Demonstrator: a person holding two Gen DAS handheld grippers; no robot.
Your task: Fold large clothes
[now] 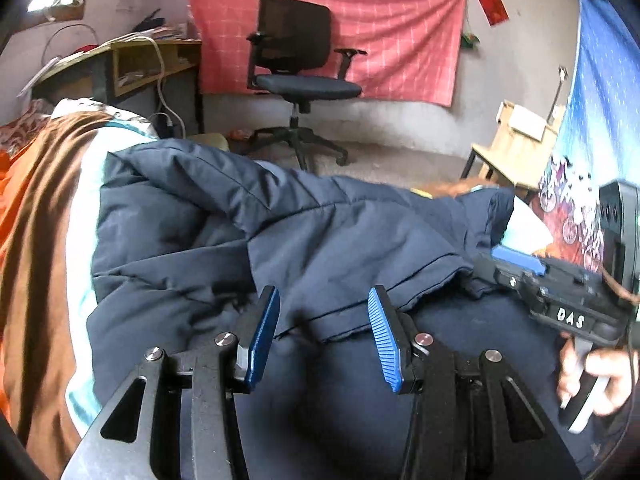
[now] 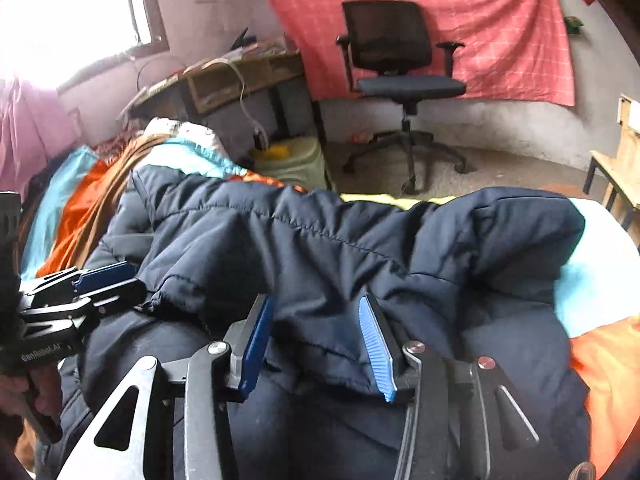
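Observation:
A large dark navy padded jacket [image 1: 248, 232] lies bunched on the bed, one layer folded over another; it also fills the right wrist view [image 2: 360, 240]. My left gripper [image 1: 324, 300] is open, its blue pads either side of the folded layer's hem. My right gripper [image 2: 316, 308] is open too, with jacket fabric bulging between its pads. The right gripper also shows at the right of the left wrist view [image 1: 516, 264], and the left gripper at the left of the right wrist view [image 2: 116, 276], both at the jacket's edge.
The bed has an orange, brown, white and teal cover [image 1: 48, 208], also in the right wrist view [image 2: 600, 320]. A black office chair [image 1: 300, 76] stands beyond by a red wall cloth. A cluttered desk [image 1: 132, 64] is at left, a wooden stand [image 1: 516, 148] at right.

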